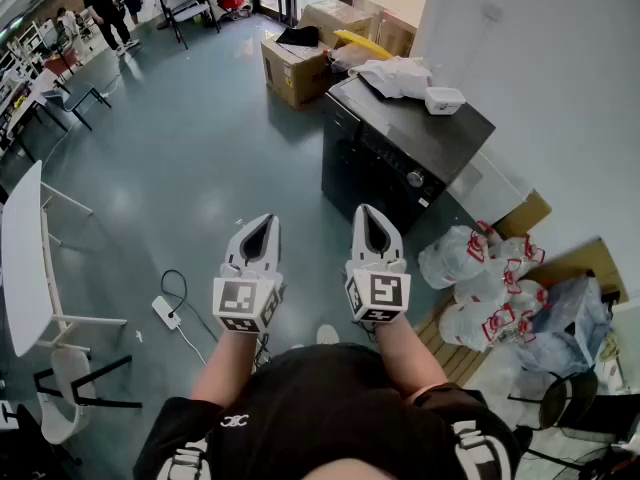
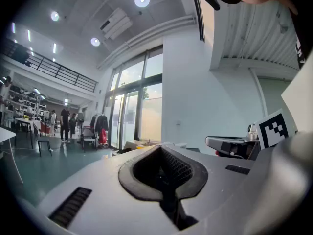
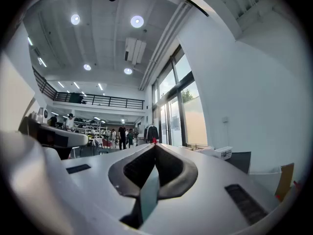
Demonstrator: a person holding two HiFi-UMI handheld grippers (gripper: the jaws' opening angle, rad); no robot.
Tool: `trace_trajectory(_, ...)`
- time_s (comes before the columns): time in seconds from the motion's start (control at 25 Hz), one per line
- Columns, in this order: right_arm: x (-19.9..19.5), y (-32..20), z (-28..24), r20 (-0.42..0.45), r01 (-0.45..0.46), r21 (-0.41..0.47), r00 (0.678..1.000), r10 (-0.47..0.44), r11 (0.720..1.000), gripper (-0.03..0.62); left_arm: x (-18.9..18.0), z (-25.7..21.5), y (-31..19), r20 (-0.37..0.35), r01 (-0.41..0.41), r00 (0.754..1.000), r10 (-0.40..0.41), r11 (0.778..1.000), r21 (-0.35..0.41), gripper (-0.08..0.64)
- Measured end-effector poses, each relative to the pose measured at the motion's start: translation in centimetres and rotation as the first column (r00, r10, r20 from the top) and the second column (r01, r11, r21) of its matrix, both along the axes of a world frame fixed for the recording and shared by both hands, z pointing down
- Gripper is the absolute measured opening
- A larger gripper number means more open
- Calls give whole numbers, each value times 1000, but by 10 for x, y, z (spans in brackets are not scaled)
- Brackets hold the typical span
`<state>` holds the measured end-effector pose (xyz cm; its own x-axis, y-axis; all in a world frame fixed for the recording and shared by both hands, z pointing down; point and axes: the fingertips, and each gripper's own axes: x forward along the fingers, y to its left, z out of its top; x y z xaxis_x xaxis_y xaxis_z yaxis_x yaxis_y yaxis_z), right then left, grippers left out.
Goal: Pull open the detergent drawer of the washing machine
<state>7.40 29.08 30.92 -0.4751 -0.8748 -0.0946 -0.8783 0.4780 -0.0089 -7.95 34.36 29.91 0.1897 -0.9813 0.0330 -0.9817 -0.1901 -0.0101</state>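
Observation:
The black washing machine (image 1: 385, 163) stands against the white wall ahead and to the right, with a round dial (image 1: 415, 178) on its front panel. From here I cannot pick out the detergent drawer on that panel. A white cloth (image 1: 398, 76) and a small white box (image 1: 444, 99) lie on its top. My left gripper (image 1: 270, 218) and right gripper (image 1: 365, 210) are held side by side, level, well short of the machine. Both are shut with nothing between the jaws. In the right gripper view the machine (image 3: 240, 161) shows low at the right, beyond the closed tips (image 3: 155, 145).
Cardboard boxes (image 1: 295, 68) stand behind the machine. Tied plastic bags (image 1: 480, 278) are piled to its right. A power strip (image 1: 165, 311) with its cable lies on the floor at the left, beside a white table (image 1: 25, 258). People (image 1: 105, 8) stand far back.

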Motion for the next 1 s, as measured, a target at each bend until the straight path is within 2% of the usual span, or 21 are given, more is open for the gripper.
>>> trace_trajectory(0.28, 10, -3, -3, 4, -5, -3, 1000, 5, 1000, 2, 10, 4, -5, -2, -19, 1000, 19, 1000, 2, 3)
trace_trajectory(0.52, 28, -13, 1, 11, -7, -11, 1000, 7, 1000, 2, 30, 1, -18, 29, -38, 999, 37, 999, 14, 3)
trace_trajectory(1.0, 75, -44, 4, 26, 9, -21, 1000, -9, 1000, 2, 77, 4, -44, 58, -7, 998, 5, 1000, 30, 3)
